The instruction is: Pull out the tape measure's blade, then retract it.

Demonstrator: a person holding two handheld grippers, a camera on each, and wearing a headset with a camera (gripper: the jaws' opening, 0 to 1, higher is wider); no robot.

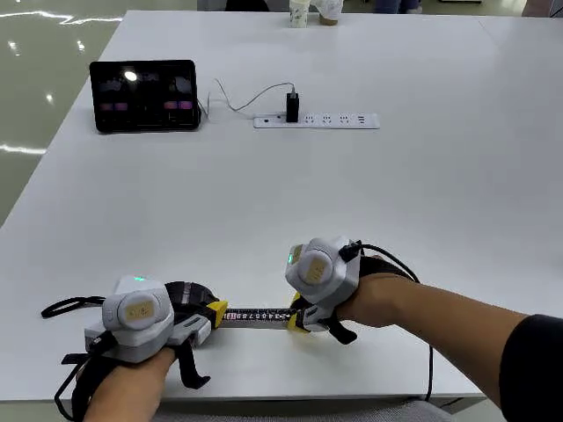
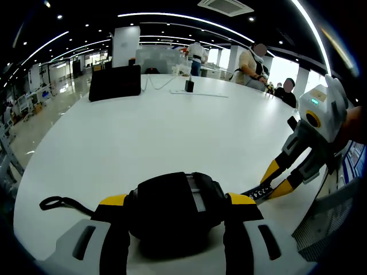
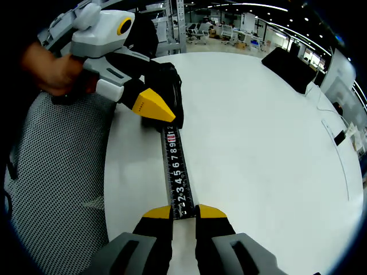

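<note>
While my left gripper [image 1: 209, 313] clamps the tape measure [image 2: 175, 212] by the near edge of the tabletop [image 1: 352, 193], I note my right gripper [image 3: 183, 212] pinching the tip of its partly extended blade [image 3: 174, 166].

**Blade stretched between two grippers**

At the bottom of the right gripper view, the right gripper [image 3: 184, 213] has its yellow-tipped jaws pinched together on the free end of the blade [image 3: 176, 169]. The blade lies flat on the white surface [image 3: 252, 149] and runs straight up to the black tape measure [image 3: 173, 109], with printed numbers along it and a red mark near the case. The left gripper [image 3: 160, 89] comes in from the upper left with the case clamped in its jaws. One yellow tip presses the near side of the case. A hand [image 3: 54, 71] grips its white and grey body. A mesh chair seat [image 3: 51, 172] lies off the surface's left edge, and a dark tablet [image 3: 289, 66] stands far off at the upper right.
</note>
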